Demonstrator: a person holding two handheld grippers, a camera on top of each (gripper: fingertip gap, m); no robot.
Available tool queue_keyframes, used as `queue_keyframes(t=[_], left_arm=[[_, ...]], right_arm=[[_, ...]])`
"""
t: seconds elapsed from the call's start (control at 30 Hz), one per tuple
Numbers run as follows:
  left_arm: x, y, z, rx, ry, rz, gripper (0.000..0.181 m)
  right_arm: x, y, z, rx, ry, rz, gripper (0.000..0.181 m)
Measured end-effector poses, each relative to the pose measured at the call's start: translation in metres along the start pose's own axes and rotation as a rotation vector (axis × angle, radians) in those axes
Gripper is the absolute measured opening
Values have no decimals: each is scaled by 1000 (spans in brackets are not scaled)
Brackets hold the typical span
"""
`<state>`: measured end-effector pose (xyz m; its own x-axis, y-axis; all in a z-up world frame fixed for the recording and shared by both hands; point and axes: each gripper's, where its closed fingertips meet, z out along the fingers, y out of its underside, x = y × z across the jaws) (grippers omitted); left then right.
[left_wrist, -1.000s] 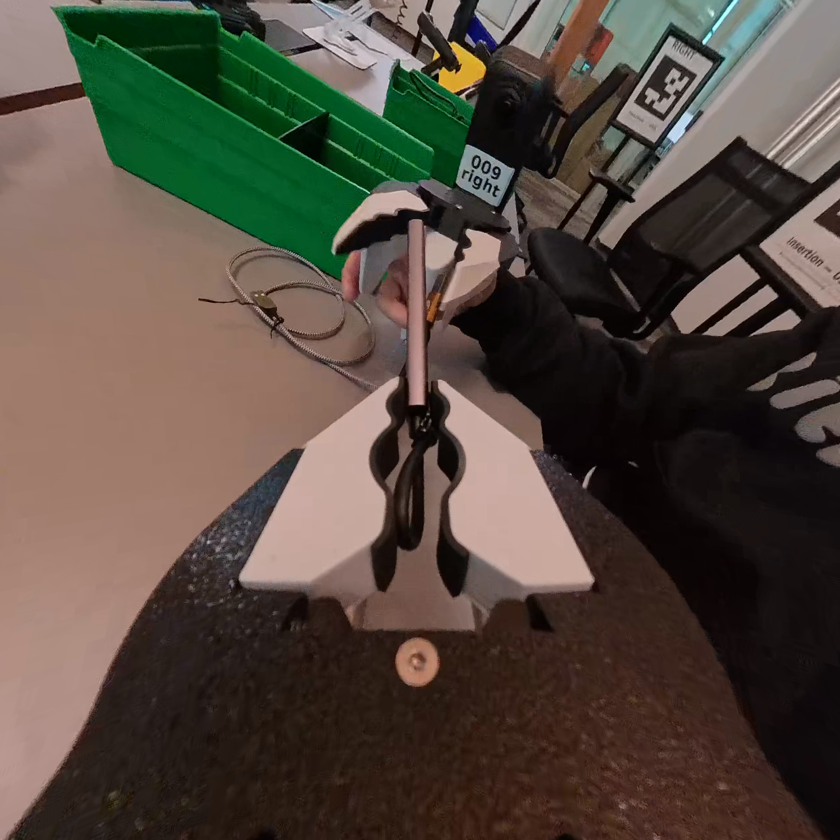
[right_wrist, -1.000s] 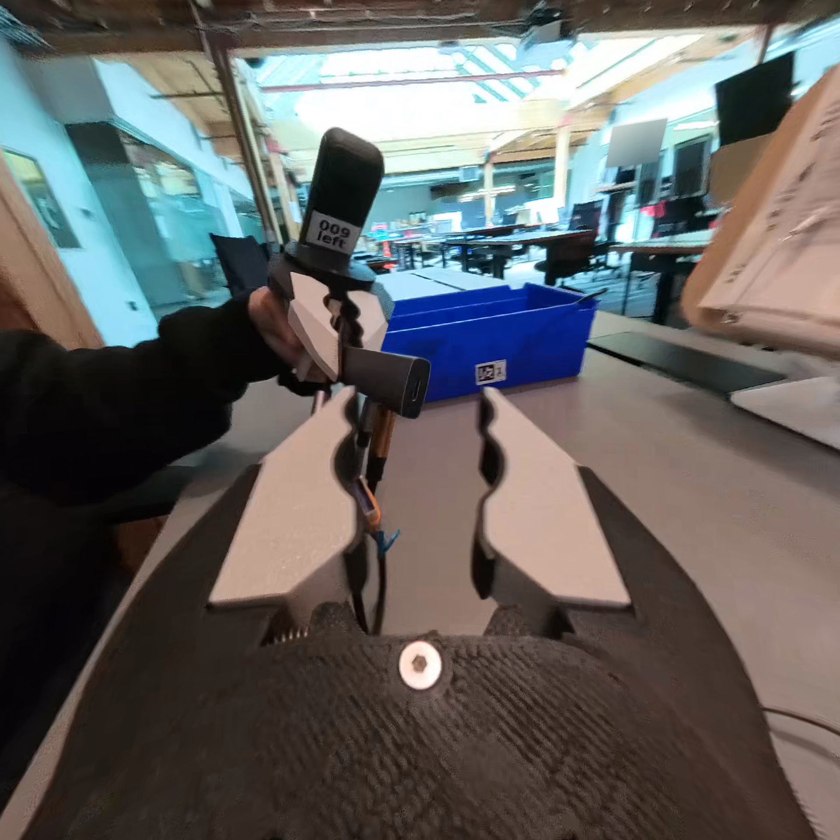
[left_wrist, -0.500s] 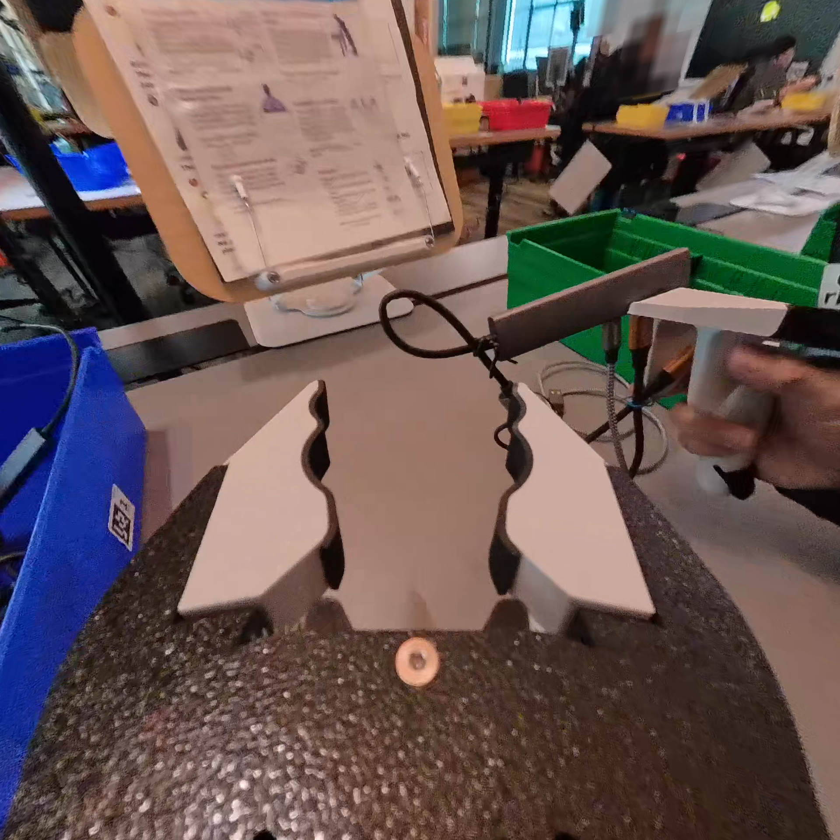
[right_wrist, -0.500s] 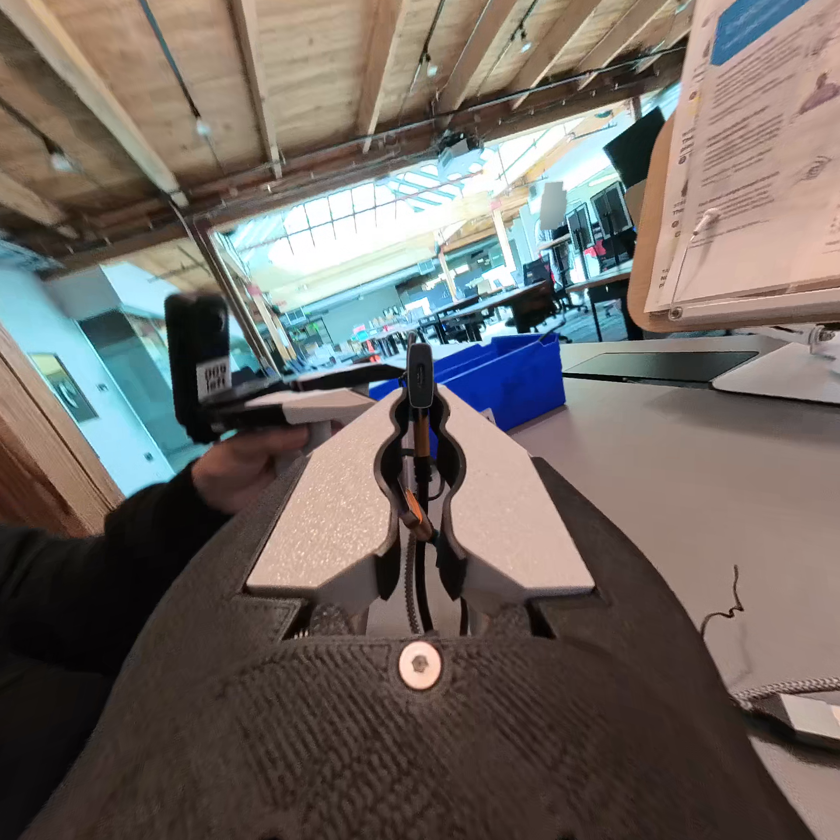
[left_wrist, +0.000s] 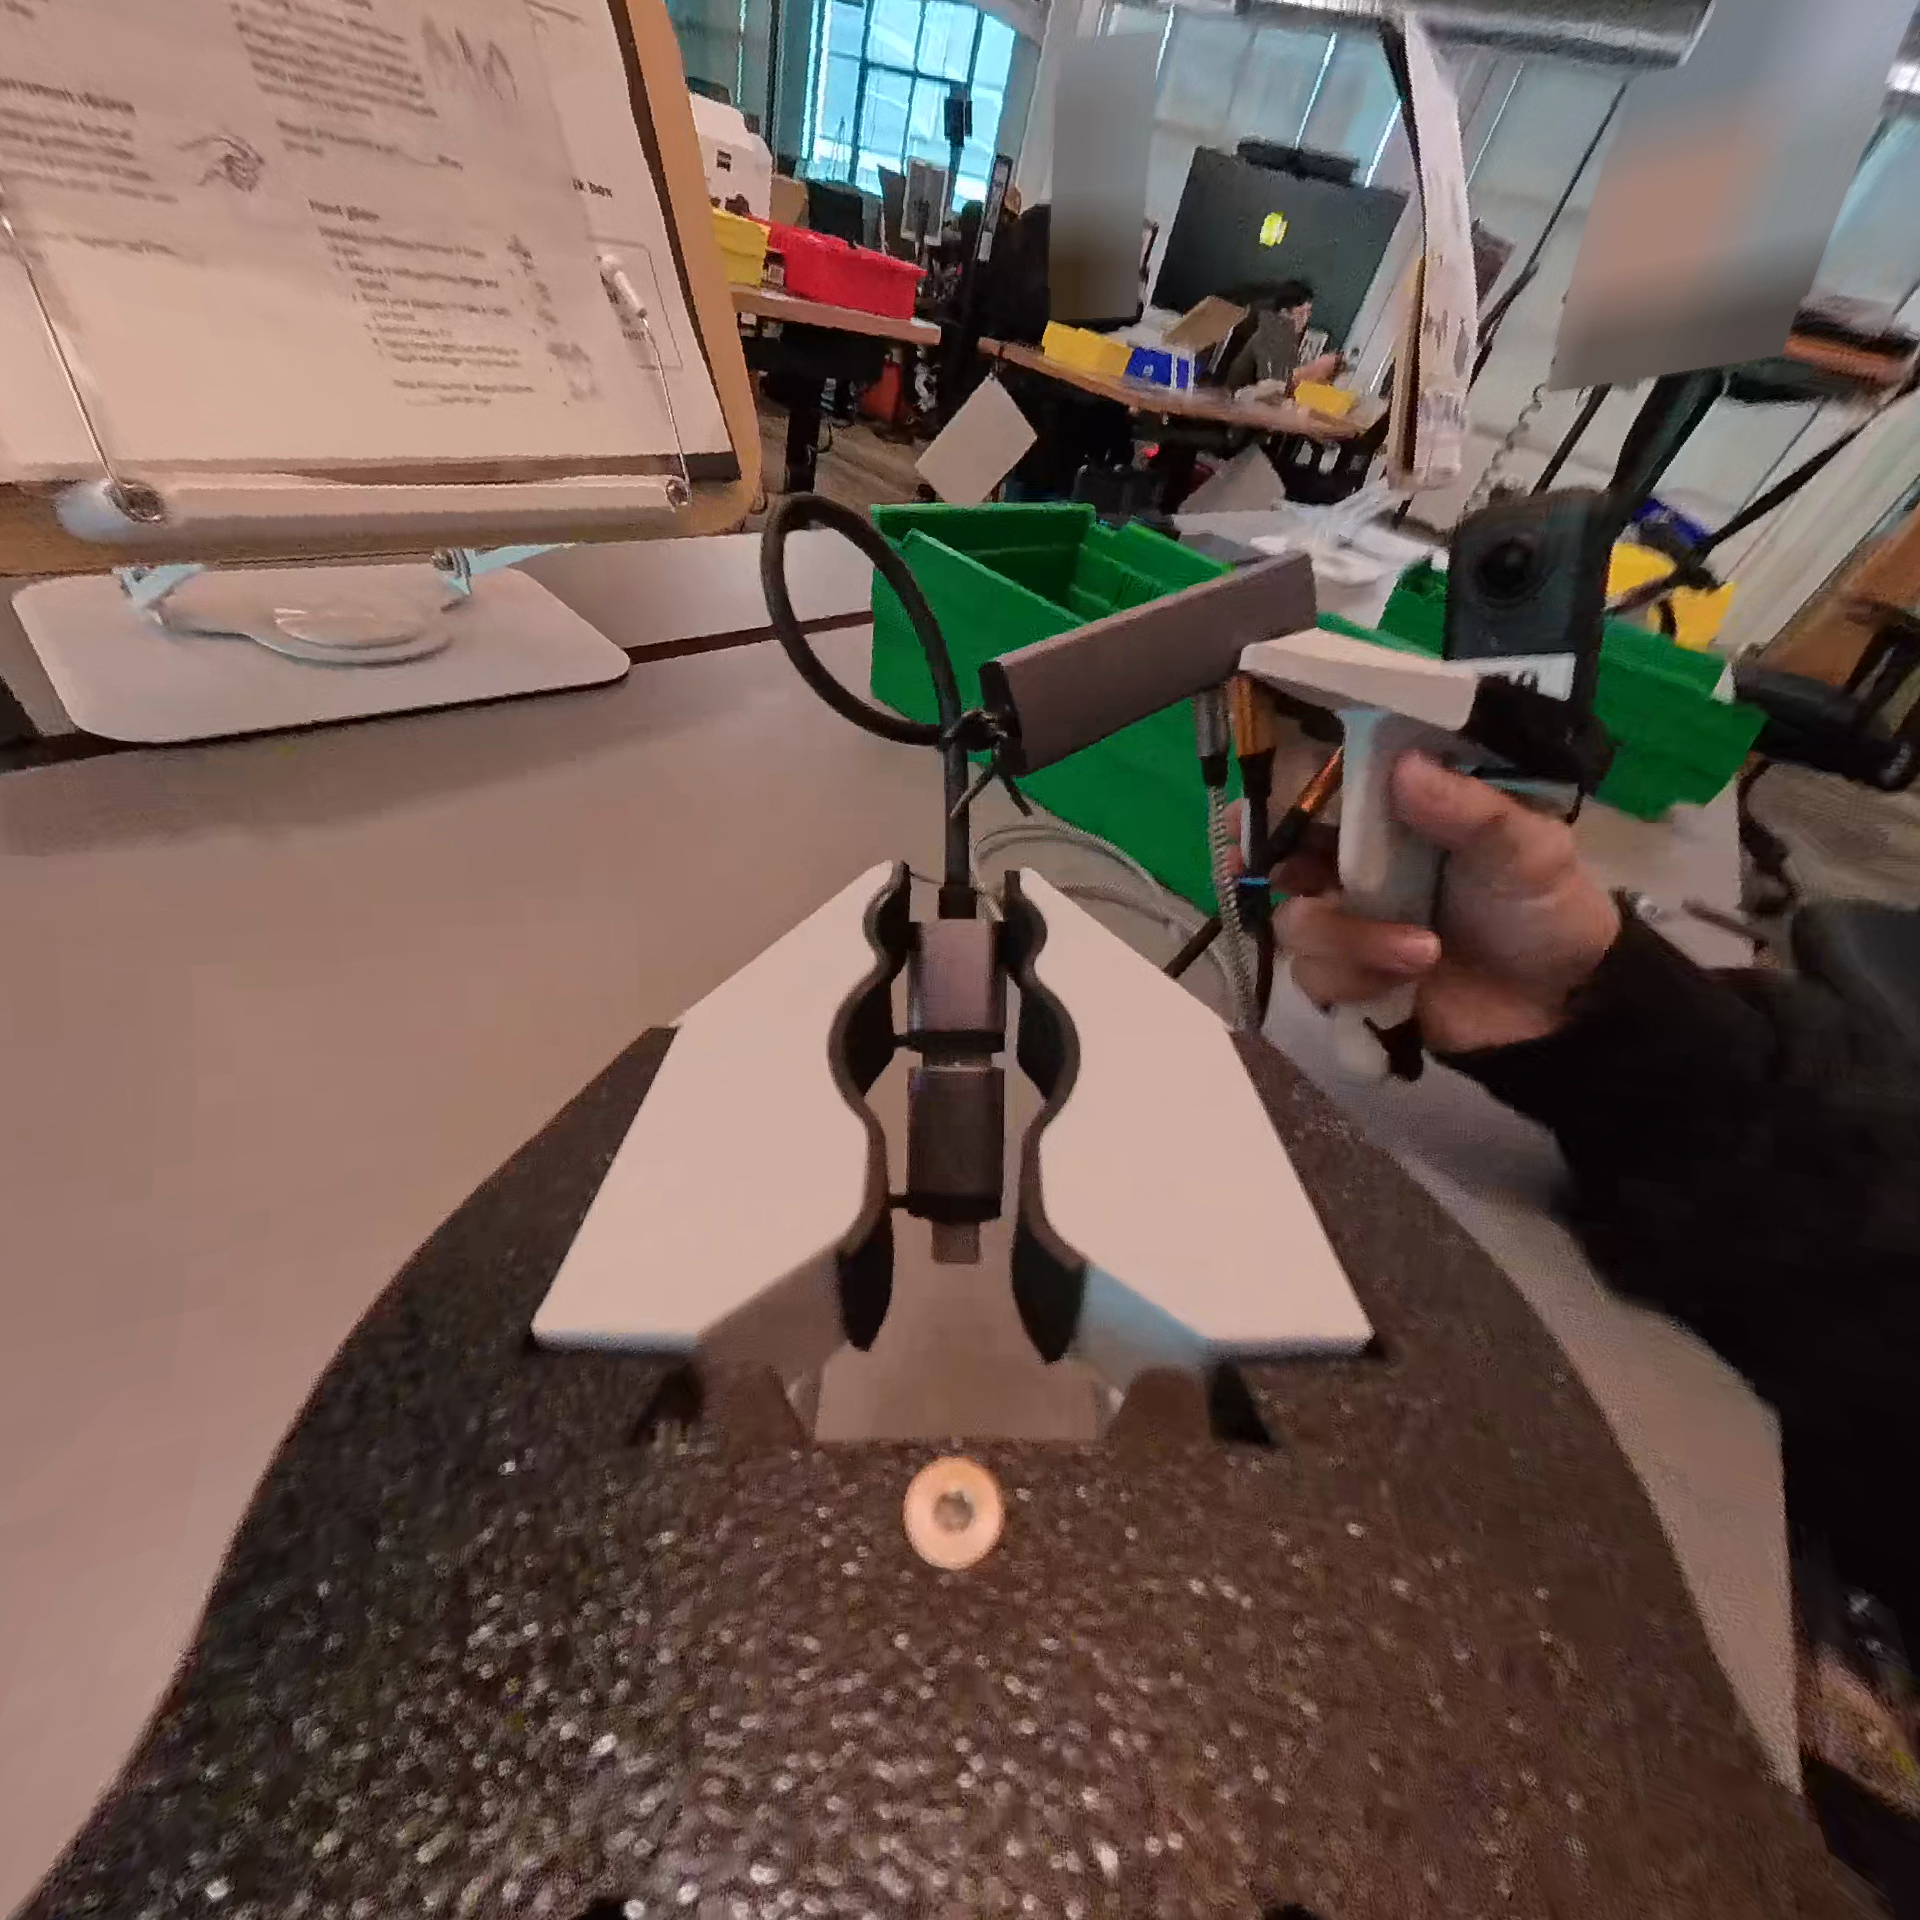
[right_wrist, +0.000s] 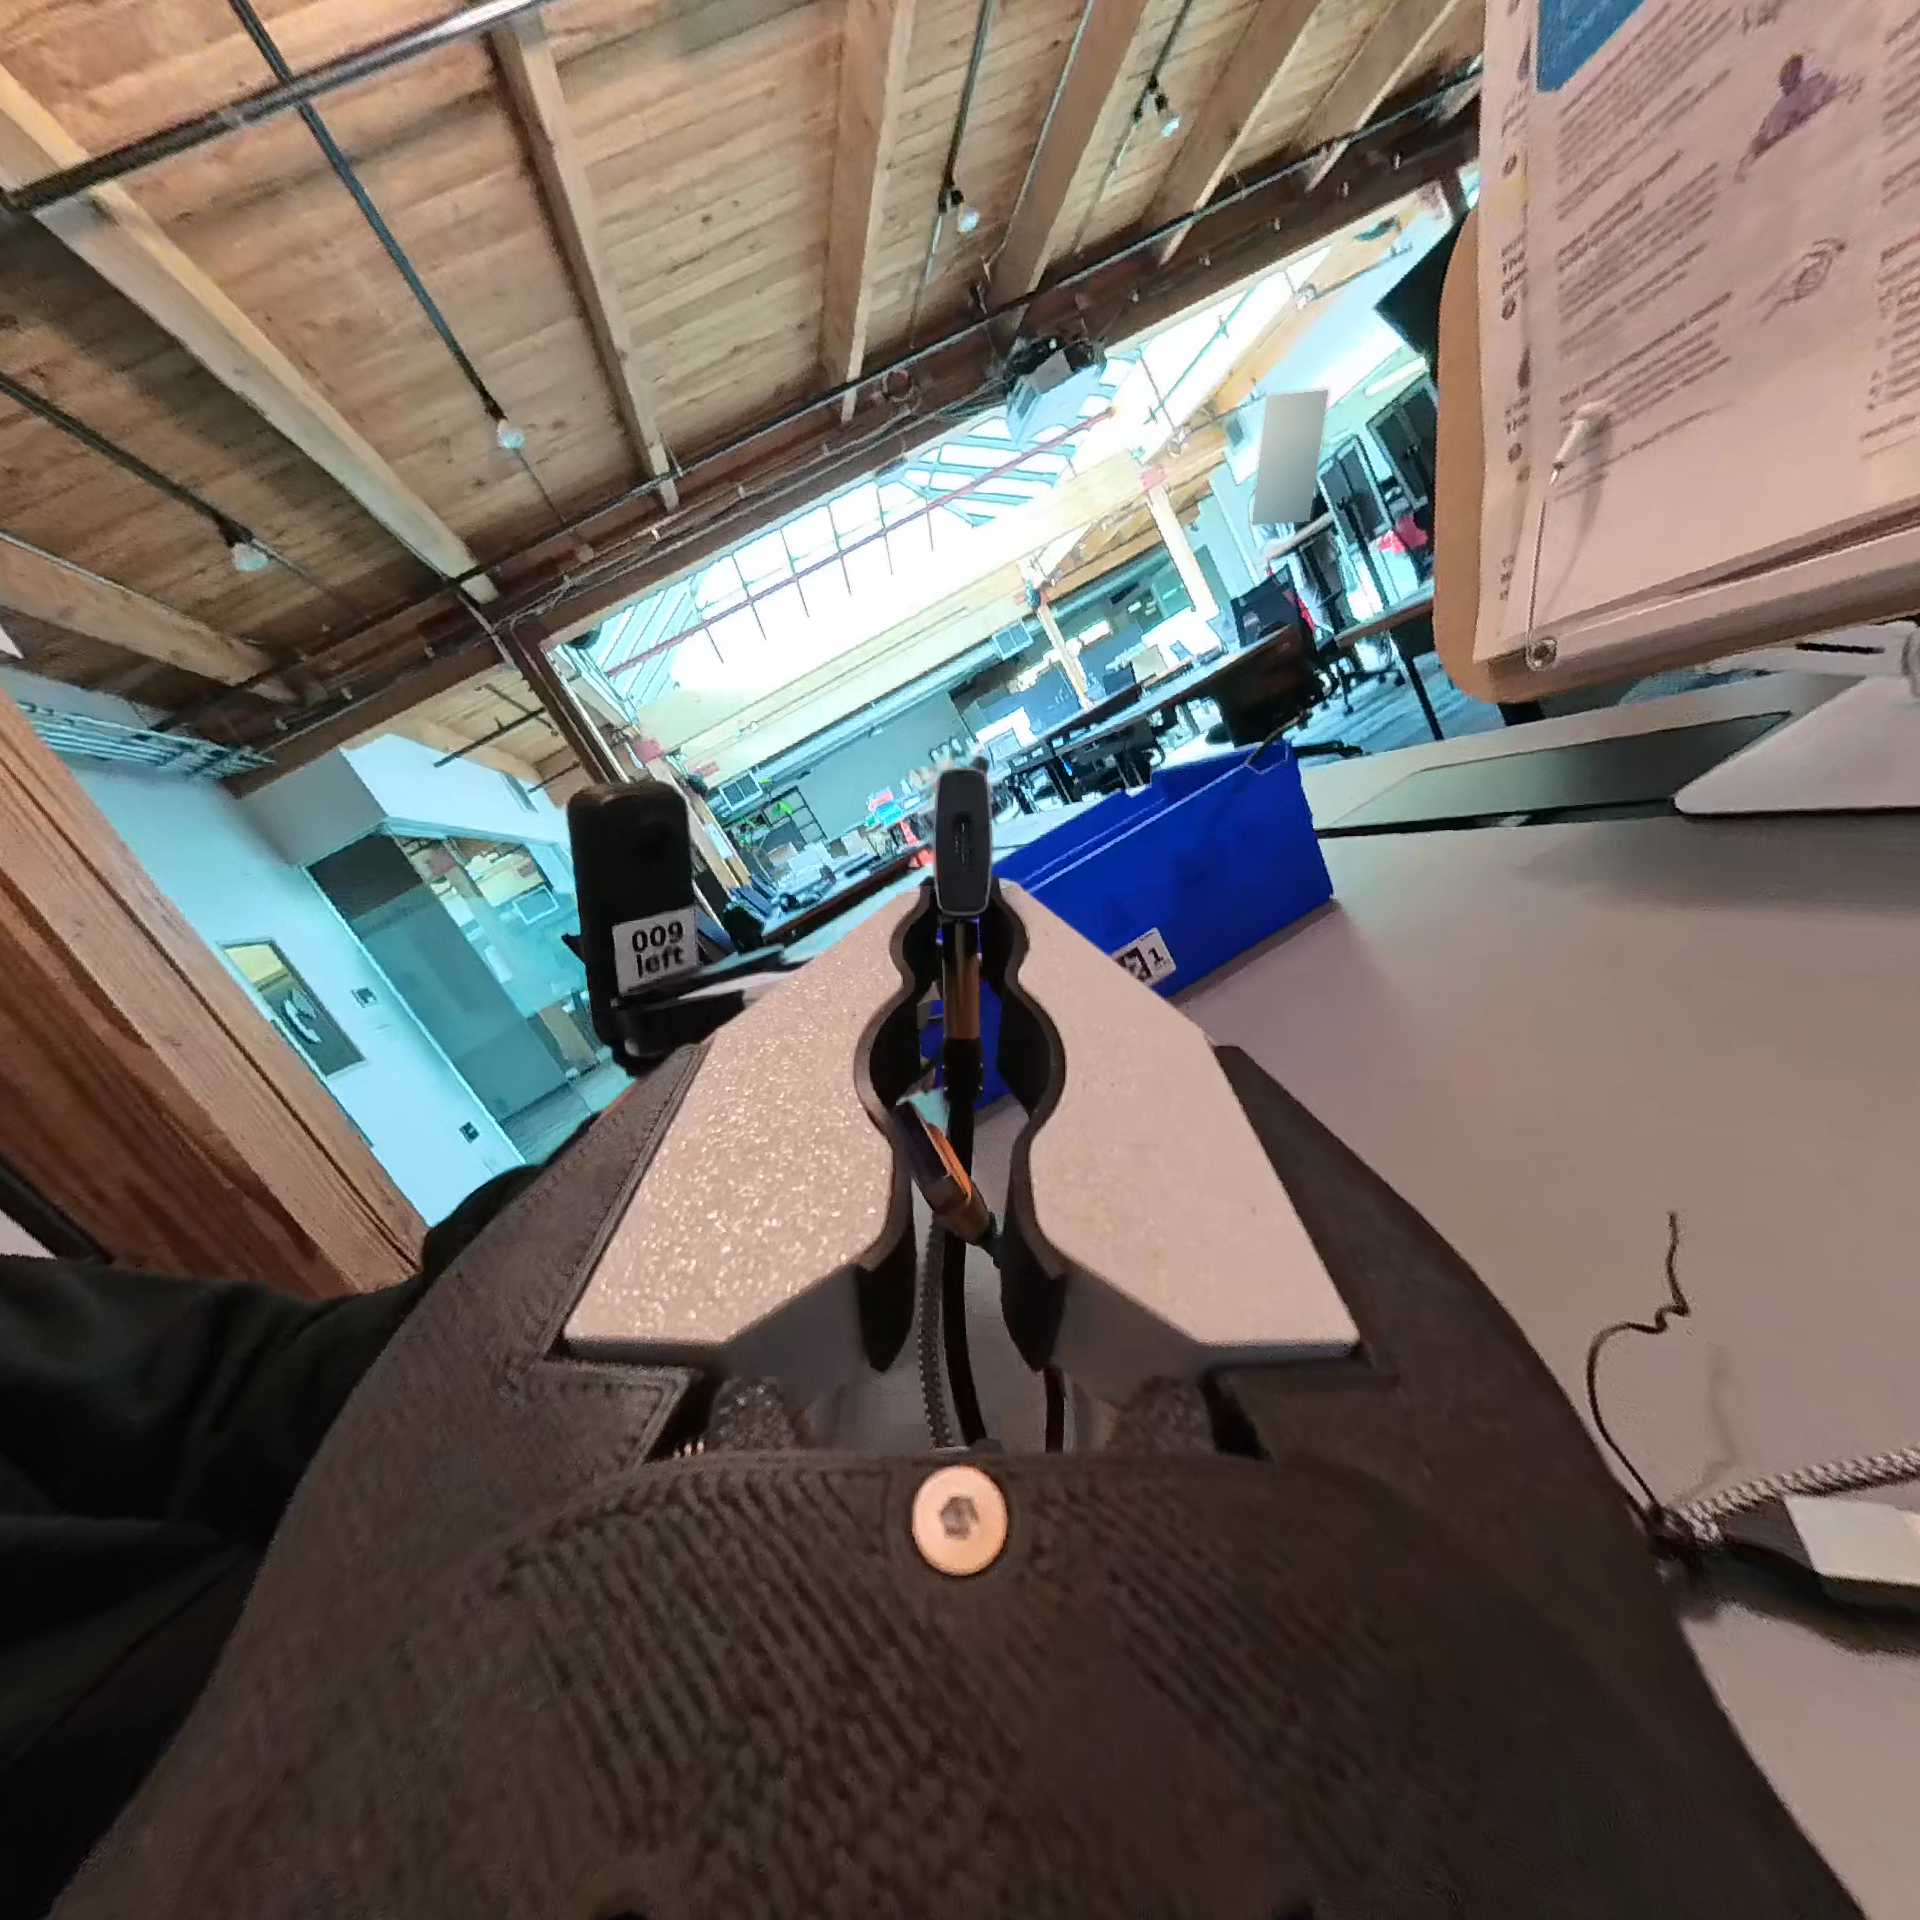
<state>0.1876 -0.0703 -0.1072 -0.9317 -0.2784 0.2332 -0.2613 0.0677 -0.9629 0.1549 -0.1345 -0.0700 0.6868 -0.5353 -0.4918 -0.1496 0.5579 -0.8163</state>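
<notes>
Left gripper (left_wrist: 954, 1049) fingers pinch the hub's plug (left_wrist: 954, 1101); right gripper (right_wrist: 961, 1049) clamps its cables (right_wrist: 961, 1029) (steadying the hub (left_wrist: 1148, 665) above the desk (left_wrist: 364, 935)).

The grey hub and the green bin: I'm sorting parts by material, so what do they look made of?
Grey hub: probably anodised aluminium, going by its flat matte grey faces, crisp edges and dull sheen, though painted plastic is possible. Green bin: moulded plastic, judging by its uniform saturated colour, slightly glossy walls and thin moulded dividers.
</notes>
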Motion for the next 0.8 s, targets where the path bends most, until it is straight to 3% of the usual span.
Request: queue_keyframes(t=[0.23, 0.4, 0.47, 0.57, 0.7, 0.8], left_arm=[[-16, 8, -15, -108, -28, 375, 15], [-12, 6, -15, -39, -32, 485, 18], [-10, 3, -16, -11, -119, 670, 40], [7, -16, -21, 109, -242, 1011, 48], [26, -17, -16, 109, -161, 1129, 55], [29, -27, -15, 134, -106, 1177, 43]], right_arm=[[-2, 10, 5, -46, -33, 118, 6], [7, 16, 8, -19, -22, 248, 6], [11, 19, 8, -16, -17, 308, 6], [15, 24, 8, -27, -6, 355, 6], [3, 22, 8, -35, -82, 386, 6], [-9, 22, 8, -65, -150, 408, 7]])
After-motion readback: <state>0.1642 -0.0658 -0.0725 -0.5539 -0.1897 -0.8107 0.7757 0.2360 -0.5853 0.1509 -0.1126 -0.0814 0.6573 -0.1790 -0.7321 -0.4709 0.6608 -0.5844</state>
